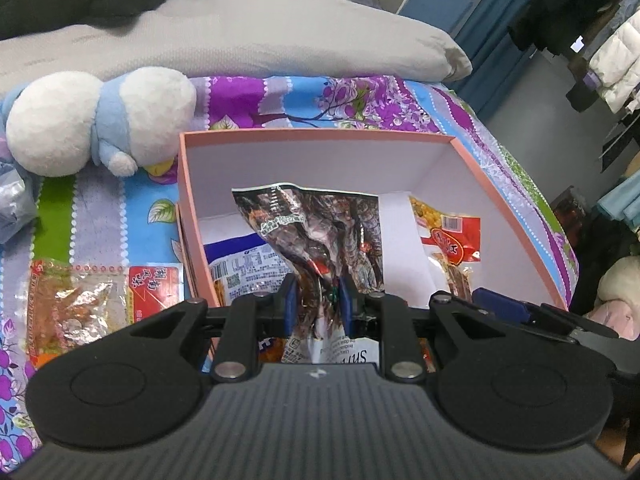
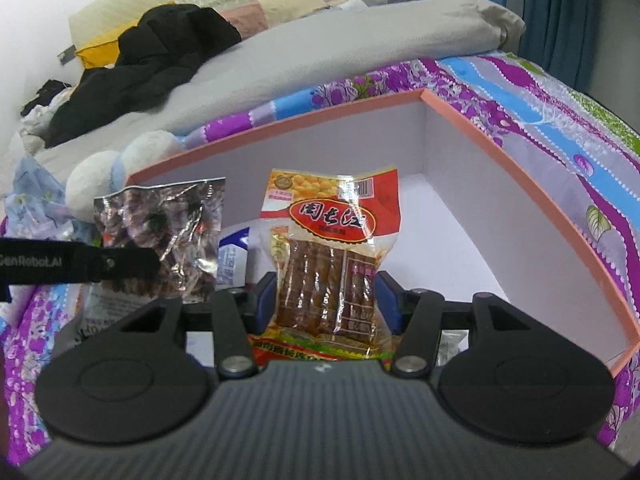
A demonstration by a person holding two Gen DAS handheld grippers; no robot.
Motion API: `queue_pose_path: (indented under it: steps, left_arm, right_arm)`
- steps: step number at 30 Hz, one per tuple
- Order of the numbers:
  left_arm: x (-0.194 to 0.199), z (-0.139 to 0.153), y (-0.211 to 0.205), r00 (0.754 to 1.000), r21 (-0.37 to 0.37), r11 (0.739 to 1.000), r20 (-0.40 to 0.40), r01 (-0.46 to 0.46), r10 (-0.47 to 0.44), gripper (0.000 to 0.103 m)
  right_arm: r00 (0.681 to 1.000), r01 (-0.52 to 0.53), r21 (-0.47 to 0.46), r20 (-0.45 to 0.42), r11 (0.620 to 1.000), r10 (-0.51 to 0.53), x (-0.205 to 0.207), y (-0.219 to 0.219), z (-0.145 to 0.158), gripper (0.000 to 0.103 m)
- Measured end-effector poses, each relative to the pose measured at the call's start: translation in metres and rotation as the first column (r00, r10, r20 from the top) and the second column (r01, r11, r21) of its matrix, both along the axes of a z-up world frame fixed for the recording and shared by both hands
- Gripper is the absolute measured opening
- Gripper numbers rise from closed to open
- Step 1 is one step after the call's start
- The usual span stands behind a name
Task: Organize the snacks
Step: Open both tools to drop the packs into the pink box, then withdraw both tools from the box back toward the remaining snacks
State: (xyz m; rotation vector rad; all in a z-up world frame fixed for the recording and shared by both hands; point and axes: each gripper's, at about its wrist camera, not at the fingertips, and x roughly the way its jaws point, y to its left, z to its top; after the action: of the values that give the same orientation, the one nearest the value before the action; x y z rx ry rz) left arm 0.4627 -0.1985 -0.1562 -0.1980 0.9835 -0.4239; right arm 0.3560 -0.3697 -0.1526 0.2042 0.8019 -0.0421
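Note:
My left gripper [image 1: 318, 300] is shut on a crumpled dark brown snack packet [image 1: 320, 232], held upright over the open pink box [image 1: 320, 133]. In the right wrist view the same dark packet [image 2: 168, 232] hangs at the left, with the left gripper's black side [image 2: 80, 266] in front of it. My right gripper [image 2: 326, 300] is shut on a red and yellow packet of brown sticks [image 2: 332, 220], upright inside the pink box [image 2: 520, 184]. A blue and white packet [image 1: 240, 264] lies on the box floor beneath the dark one.
The box sits on a bed with a purple and blue floral sheet [image 1: 360, 96]. A clear red-labelled snack packet [image 1: 92, 300] lies on the sheet left of the box. A white and blue plush toy [image 1: 100, 120] and a grey duvet [image 1: 240, 32] lie beyond.

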Motion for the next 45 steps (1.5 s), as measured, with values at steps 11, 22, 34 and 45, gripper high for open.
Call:
queue_pose_path:
  steps: [11,22,34,45]
  left_arm:
    - [-0.030,0.042,0.002,0.997,0.028,1.000,0.074,0.000,-0.003,0.058]
    - [-0.106,0.117,0.031,0.979,0.013,1.000,0.202,-0.027,0.024,0.058]
    - [-0.213,0.157,0.091,0.961,-0.003,0.996,0.263,-0.091,0.089,0.058]
    - [-0.284,0.150,0.146,0.946,-0.039,0.981,0.259,-0.192,0.195,0.058]
  right_arm:
    - [0.999,0.011,0.025,0.038,1.000,-0.012,-0.024,-0.001,0.024,0.069]
    - [0.988,-0.021,0.036,0.153,0.999,0.015,-0.088,0.023,0.084,0.069]
    - [0.968,-0.077,0.026,0.240,0.997,0.068,-0.162,0.060,0.126,0.069]
    - [0.953,-0.194,0.014,0.241,0.981,0.185,-0.199,0.107,0.123,0.069]
